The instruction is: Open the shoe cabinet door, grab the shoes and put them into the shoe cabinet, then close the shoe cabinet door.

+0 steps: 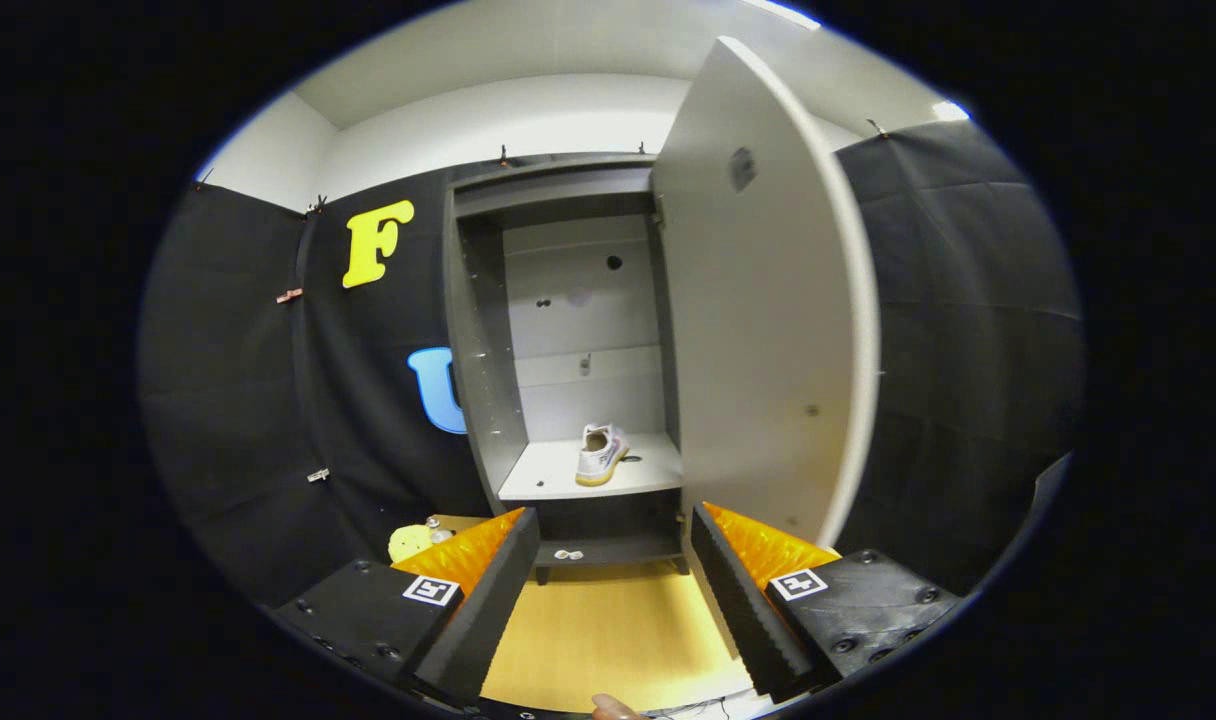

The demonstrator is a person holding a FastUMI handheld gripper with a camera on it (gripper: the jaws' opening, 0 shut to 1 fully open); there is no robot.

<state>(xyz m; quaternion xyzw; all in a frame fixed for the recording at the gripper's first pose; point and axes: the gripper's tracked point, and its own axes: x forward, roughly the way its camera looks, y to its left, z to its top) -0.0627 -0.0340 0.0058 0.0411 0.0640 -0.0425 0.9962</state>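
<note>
The shoe cabinet [568, 330] stands ahead, its door [758, 300] swung wide open to the right. The gripper [613, 570] points level at it above the wooden floor [608, 630], fingers spread wide, holding nothing. One shoe [600, 455] sits on the shelf [548, 475] beyond them.

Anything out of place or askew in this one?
Nothing stands out. One shoe sits upright on the cabinet shelf, the door swung wide open, and the tongs are open and empty, short of the cabinet.
</note>
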